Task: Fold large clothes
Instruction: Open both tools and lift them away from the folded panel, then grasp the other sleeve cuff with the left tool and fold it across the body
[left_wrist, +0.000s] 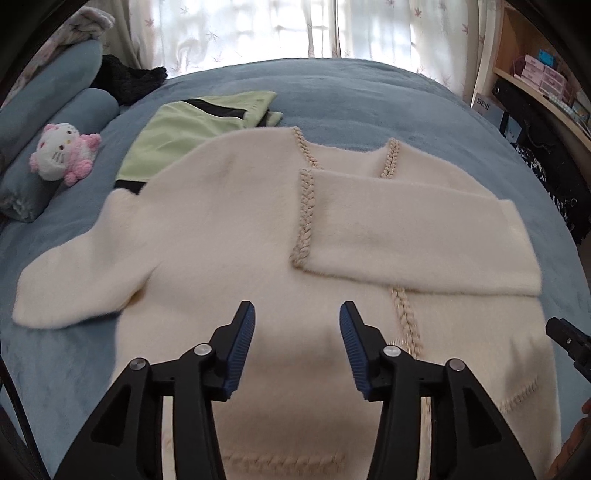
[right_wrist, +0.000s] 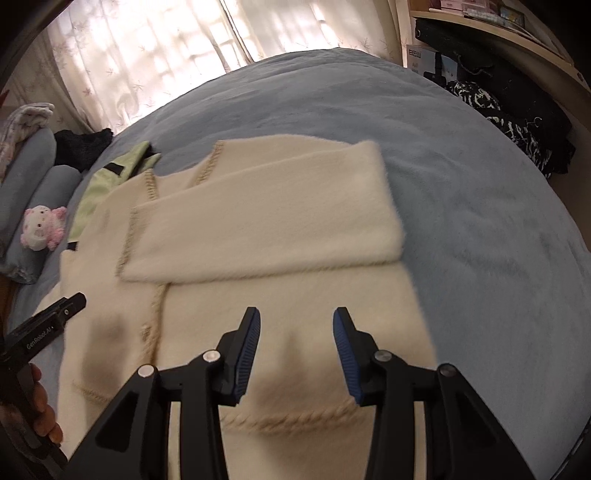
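A cream knit cardigan (left_wrist: 229, 229) is lying flat across a blue bedspread (left_wrist: 369, 96), its braided trim (left_wrist: 306, 206) running down the front. In the left wrist view the garment is filling the centre of the frame, with one sleeve (left_wrist: 417, 236) folded across the chest toward 3 o'clock and the other sleeve (left_wrist: 77, 280) still stretching out toward 9 o'clock. The left gripper (left_wrist: 297, 314) is hovering above the lower front panel at 6 o'clock, its blue-padded jaws standing apart with nothing between them and no cloth touching the pads. The right gripper (right_wrist: 296, 319) is hanging over the hem side of the same cardigan, likewise at 6 o'clock in its own view, jaws parted and empty. In the right wrist view, the left tool is showing at 8 o'clock, with the person's hand (right_wrist: 42, 410) wrapped around its handle. A light green garment (left_wrist: 173, 136) with black bands is sitting partly under the cardigan's shoulder at 11 o'clock. A pink and white plush toy (left_wrist: 62, 153) is resting against blue pillows (left_wrist: 55, 88) at 10 o'clock. What looks like a dark piece of clothing (left_wrist: 129, 81) is lying beyond it, though the blur is leaving that uncertain. Patterned curtains (left_wrist: 258, 29) are glowing at 12 o'clock, and a wooden shelf (left_wrist: 535, 92) is standing at 2 o'clock.
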